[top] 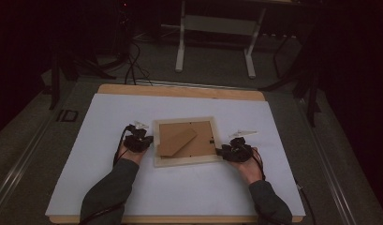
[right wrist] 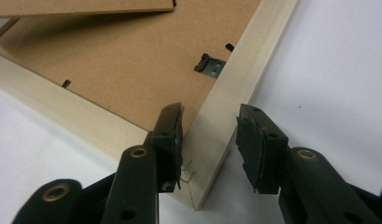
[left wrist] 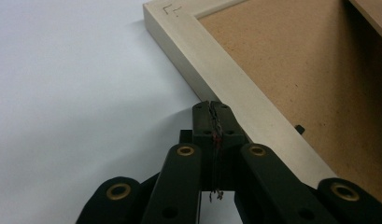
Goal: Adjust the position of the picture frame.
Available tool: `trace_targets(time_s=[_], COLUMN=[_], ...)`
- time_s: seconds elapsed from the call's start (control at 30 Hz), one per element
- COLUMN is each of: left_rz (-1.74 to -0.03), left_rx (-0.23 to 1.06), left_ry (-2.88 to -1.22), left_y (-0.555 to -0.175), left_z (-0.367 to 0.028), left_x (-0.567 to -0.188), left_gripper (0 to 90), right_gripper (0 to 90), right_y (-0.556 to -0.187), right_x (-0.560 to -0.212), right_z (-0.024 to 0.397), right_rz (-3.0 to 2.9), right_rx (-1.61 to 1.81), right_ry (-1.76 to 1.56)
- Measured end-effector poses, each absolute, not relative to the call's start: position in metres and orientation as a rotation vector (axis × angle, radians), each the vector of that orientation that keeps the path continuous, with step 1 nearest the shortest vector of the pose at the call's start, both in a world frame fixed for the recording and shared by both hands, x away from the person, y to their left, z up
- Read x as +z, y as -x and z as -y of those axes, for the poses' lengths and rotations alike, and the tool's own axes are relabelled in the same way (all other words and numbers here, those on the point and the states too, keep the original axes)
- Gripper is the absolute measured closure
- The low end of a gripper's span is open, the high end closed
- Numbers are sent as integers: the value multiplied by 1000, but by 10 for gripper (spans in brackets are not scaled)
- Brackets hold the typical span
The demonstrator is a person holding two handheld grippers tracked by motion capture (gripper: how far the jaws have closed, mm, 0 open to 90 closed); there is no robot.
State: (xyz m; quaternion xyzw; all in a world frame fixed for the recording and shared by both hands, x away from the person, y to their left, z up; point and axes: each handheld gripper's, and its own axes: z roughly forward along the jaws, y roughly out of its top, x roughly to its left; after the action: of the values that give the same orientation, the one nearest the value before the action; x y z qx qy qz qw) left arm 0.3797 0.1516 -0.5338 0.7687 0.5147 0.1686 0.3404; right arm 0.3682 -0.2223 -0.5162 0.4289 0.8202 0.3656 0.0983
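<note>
A pale wooden picture frame (top: 184, 161) lies face down on the white sheet, its brown backing board (top: 198, 140) and folded stand (top: 177, 140) facing up. My left gripper (top: 149, 139) rests at the frame's left edge. In the left gripper view it (left wrist: 212, 109) is shut, tips touching the frame's rail (left wrist: 226, 74) with nothing between them. My right gripper (top: 220, 151) is at the frame's near right corner. In the right gripper view it (right wrist: 209, 123) is open, its jaws straddling the corner (right wrist: 212, 149). A small metal clip (right wrist: 209, 64) sits on the backing.
The white sheet (top: 109, 122) covers a wooden tabletop (top: 180, 91) whose far edge shows. Beyond the table stand white table legs (top: 180, 42) and cables on a dark floor. A person's grey sleeves (top: 109, 192) come in from the bottom.
</note>
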Motion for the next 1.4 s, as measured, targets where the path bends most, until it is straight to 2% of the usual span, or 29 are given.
trace_targets(time_s=[0.5,0.73,1.1,1.23,1.4], left_rz=[-1373,-1385,-1349,-1309,-1297], left_rx=[433,428,404,390,401], left_ry=[-1970,-1949,-1962,-1973,-1971], left_y=[-391,-388,-362,-346,-337], left_z=[-156,-156,-158,-161,-161], left_x=[-534,-535,-536,-537,-538], left_gripper=[900,900,900,900,900], right_gripper=[598,647,607,536,548], right_y=[-349,-353,-359,-362,-365], right_x=[-518,-517,-517,-520,-521], right_z=[215,216,213,210,209], right_rz=[-2424,-2413,-2400,-2402,-2388], right_rx=[1142,1132,1131,1103,1104], right_ry=[-1272,-1283,-1312,-1326,-1349])
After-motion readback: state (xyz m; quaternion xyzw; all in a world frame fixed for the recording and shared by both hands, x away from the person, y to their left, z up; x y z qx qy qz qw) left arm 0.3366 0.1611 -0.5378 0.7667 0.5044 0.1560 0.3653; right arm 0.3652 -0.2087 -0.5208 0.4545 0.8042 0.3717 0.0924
